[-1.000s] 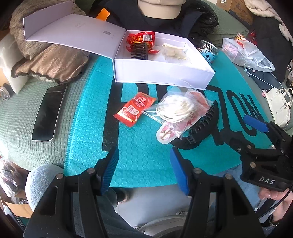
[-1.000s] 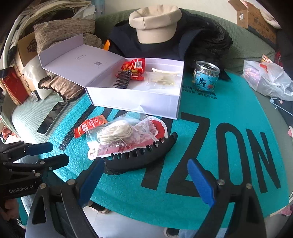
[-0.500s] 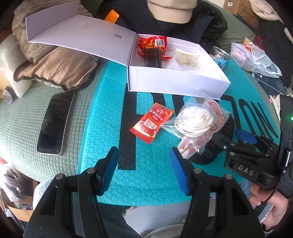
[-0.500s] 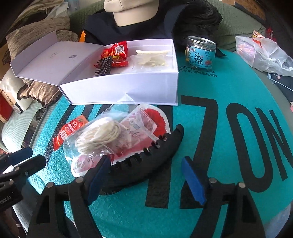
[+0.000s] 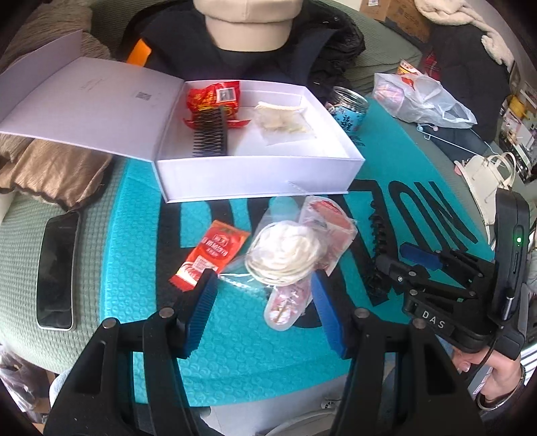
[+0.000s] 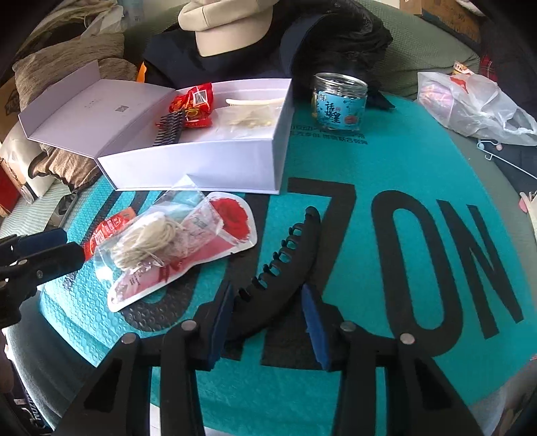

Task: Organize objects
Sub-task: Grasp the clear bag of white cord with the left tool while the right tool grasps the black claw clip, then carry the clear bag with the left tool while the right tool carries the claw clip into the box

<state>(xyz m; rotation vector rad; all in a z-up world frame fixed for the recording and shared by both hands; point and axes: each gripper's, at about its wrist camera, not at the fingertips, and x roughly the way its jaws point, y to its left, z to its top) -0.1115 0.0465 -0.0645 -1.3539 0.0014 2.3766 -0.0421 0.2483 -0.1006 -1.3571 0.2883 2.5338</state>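
An open white box (image 5: 255,177) (image 6: 201,161) holds a red snack pack (image 5: 214,100), a black comb (image 5: 211,134) and a clear bag of pale pieces (image 5: 285,120). On the teal mat lie a red sauce sachet (image 5: 211,255), a clear bag of white cord (image 5: 285,255) (image 6: 144,244) over a red pouch (image 6: 231,221), and a long black hair claw (image 6: 282,268). My left gripper (image 5: 263,302) is open, its fingers either side of the cord bag's near end. My right gripper (image 6: 266,322) (image 5: 402,265) is open, its fingers flanking the claw's near end.
A clear jar with a blue label (image 6: 339,104) stands right of the box. A phone (image 5: 57,268) lies at the left off the mat. A beige cap (image 6: 221,23), dark clothes, a brown cushion (image 5: 50,164), a white plastic bag (image 6: 470,104) and a white handbag (image 5: 490,184) surround the mat.
Both grippers have moved forward and down. The left now reaches the cord bag; the right has narrowed and now straddles the hair claw's near end.
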